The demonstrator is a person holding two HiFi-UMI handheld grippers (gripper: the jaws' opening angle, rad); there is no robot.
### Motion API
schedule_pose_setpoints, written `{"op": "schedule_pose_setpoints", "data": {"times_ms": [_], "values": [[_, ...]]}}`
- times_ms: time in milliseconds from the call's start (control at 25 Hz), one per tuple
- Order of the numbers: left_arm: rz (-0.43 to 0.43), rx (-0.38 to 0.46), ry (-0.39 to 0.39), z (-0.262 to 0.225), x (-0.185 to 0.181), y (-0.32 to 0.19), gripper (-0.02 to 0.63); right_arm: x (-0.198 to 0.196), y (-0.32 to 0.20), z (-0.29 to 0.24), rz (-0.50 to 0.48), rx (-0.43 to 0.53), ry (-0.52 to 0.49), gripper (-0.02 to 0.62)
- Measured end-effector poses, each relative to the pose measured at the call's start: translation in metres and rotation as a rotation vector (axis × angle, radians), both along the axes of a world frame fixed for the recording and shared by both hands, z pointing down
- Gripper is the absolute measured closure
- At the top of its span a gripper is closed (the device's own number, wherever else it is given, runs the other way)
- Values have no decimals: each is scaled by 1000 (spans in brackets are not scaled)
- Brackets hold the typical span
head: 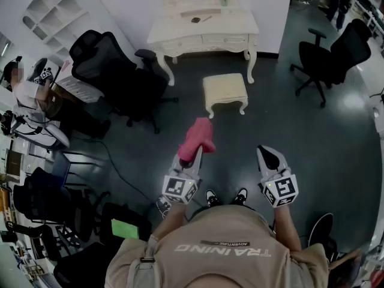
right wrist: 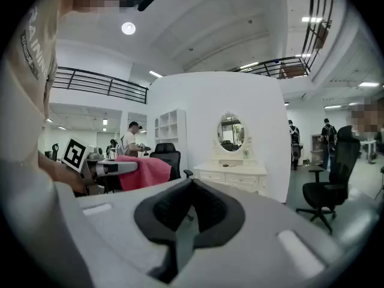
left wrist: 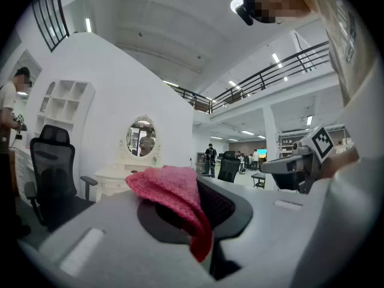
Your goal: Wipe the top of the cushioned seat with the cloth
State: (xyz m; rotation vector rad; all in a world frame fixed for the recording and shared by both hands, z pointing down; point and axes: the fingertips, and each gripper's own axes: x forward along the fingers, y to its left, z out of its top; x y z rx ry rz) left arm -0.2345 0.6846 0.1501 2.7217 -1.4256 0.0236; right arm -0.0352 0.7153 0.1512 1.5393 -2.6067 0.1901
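Observation:
A cream cushioned seat (head: 224,89) stands on the dark floor in front of a white dressing table (head: 204,32). A pink cloth (head: 197,135) hangs from my left gripper (head: 196,153), which is shut on it and held short of the seat. In the left gripper view the cloth (left wrist: 174,191) drapes over the closed jaws. My right gripper (head: 267,155) is level with the left one, shut with nothing in it. In the right gripper view the cloth (right wrist: 146,171) shows at the left and the dressing table (right wrist: 233,176) ahead; the seat is hidden there.
Black office chairs stand at the left (head: 117,77) and at the far right (head: 330,56). A cable (head: 117,170) runs over the floor at the left. A person (head: 24,89) sits at a desk on the far left. Shelves (head: 51,5) line the white wall.

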Motion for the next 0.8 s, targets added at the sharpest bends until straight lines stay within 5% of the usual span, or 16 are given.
{"op": "schedule_pose_setpoints", "data": {"times_ms": [800], "values": [[-36,-44,20,21,-60,8,568,-59,-6,2,-61,-16,64,594]]}}
